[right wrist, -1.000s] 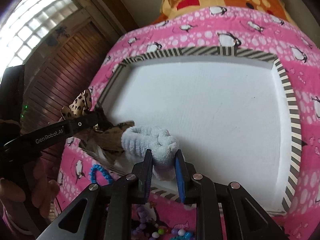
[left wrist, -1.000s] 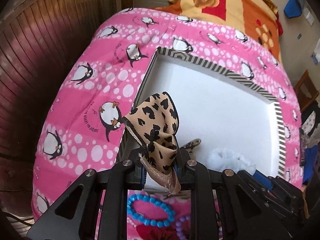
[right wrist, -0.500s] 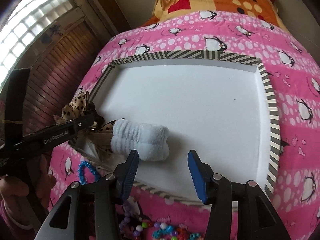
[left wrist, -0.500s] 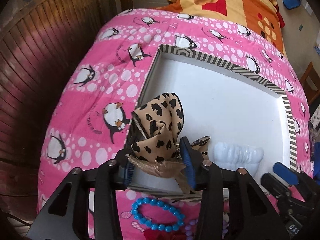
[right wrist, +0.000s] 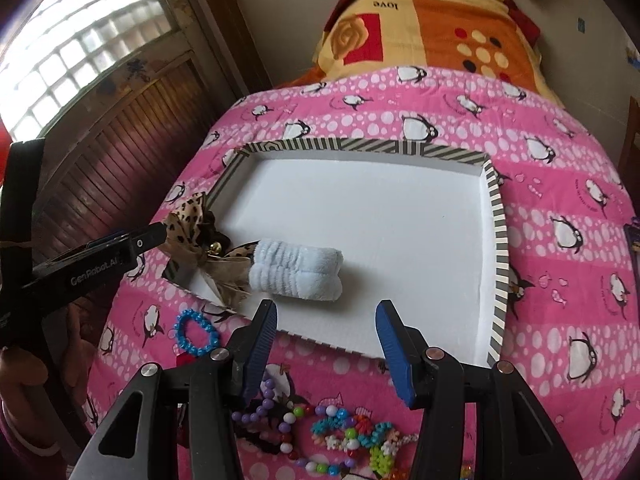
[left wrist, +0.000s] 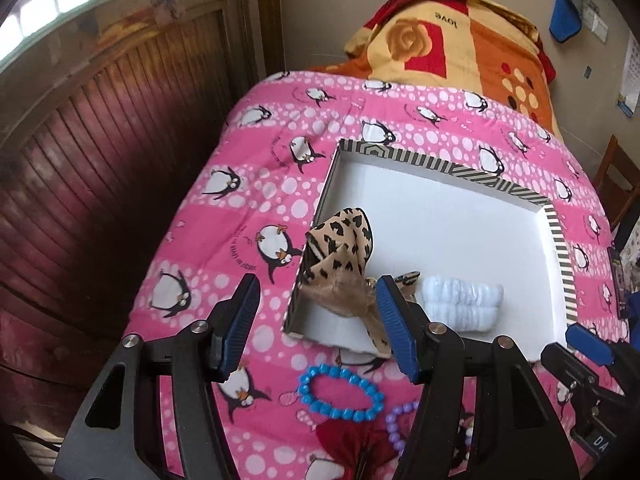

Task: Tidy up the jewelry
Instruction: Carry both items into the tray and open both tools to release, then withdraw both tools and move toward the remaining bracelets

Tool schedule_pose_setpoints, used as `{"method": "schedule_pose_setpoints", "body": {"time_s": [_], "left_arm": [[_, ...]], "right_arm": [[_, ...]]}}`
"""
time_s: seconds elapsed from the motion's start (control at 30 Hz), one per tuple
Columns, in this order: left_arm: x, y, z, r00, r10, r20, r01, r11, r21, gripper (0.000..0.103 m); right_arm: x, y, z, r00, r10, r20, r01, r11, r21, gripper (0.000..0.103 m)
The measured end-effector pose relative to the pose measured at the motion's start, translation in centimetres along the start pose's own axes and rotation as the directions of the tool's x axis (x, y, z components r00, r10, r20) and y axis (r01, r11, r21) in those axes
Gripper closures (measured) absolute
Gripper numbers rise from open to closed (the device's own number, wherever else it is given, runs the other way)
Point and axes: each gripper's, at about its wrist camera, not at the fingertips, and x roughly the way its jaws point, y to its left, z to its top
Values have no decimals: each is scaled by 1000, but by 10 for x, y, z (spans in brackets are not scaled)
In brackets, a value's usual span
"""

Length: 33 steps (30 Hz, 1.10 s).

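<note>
A white tray (left wrist: 448, 220) with a striped rim lies on the pink penguin blanket. A leopard-print bow (left wrist: 340, 256) rests in its near left corner, draped over the rim, and a pale blue fluffy scrunchie (left wrist: 460, 304) lies beside it. My left gripper (left wrist: 316, 324) is open and empty just short of the bow. My right gripper (right wrist: 326, 340) is open and empty just short of the scrunchie (right wrist: 298, 266), the bow (right wrist: 200, 240) to its left on the tray (right wrist: 400, 240). A blue bead bracelet (left wrist: 340, 392) lies in front of the tray.
A purple bead bracelet (right wrist: 264, 412), colourful bead pieces (right wrist: 352, 440) and a red bow (left wrist: 352, 440) lie on the blanket in front of the tray. An orange blanket (right wrist: 420, 28) is piled behind. A wooden wall panel (left wrist: 100, 160) stands left.
Both grippers opened and let go: the bow and the scrunchie now rest in the tray. Both grippers drew back toward the near side.
</note>
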Motion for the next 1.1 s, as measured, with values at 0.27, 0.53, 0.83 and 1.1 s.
{"method": "schedule_pose_setpoints", "body": {"time_s": [0.27,0.53,0.83,1.1], "left_arm": [[-31,5,-32,999,7,31,-7,1000,5,43],[-53,5,-74,1000,-20,11,20,1000,19,43],[-74,8,-100,999,-50,19,50,999,20,43],[-89,6,-113,997,-71,34,69,996,52,43]], "right_arm": [[-24,10,-17,999,-22,50,22,1000,-10,41],[-44,20,-44,997,-42,61,43,999,-19,41],[-65,25,-76,994,-73,77,74,997,-6,41],[-75,22,-98,993,-91,75,90,996,20,41]]}}
